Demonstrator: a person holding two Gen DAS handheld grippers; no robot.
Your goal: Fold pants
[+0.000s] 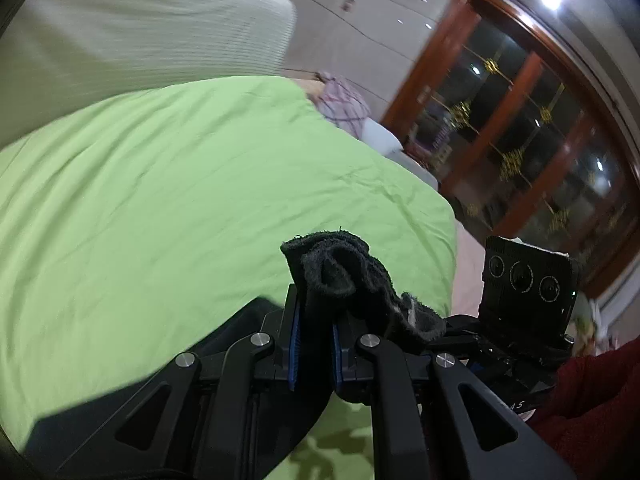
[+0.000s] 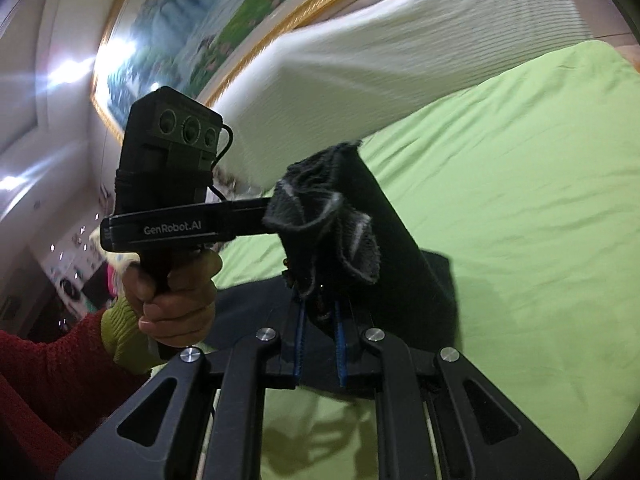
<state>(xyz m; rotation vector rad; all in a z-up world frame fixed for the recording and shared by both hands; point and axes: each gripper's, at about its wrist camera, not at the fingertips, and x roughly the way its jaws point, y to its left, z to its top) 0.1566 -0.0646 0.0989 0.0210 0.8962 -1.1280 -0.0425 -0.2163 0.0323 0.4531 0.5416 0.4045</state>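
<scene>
- Left gripper point(image 1: 314, 320) is sitting nearest the lens in the left wrist view, jaws nearly together and clamping a bunched edge of the black pants point(image 1: 344, 276); the cloth is poking up past the fingertips and draping off to the gripper's right.
- Right gripper point(image 2: 320, 308) is doing the same in the right wrist view: jaws pinching the pants point(image 2: 360, 236), frayed hem standing up ahead of the tips.
- The rest of the pants is hanging down below and behind both grippers toward the green bedsheet point(image 1: 180, 184); how much is resting on the bed I cannot tell.
- Key relation: both grippers are holding the same end of the pants, side by side and near each other. The left gripper's body is showing just to the left of the right gripper, gripped by the person's left hand point(image 2: 176, 296) in a red sleeve point(image 2: 52, 364).
- Long axis of the pants is probably running from the grippers down and back toward the person, so a fold likely means carrying this held end forward over the bed.
- White pillow point(image 2: 400, 64) is lying ahead at the far side, clear of the cloth.
- Neither arm is clearly nearer; both are gripping.
</scene>
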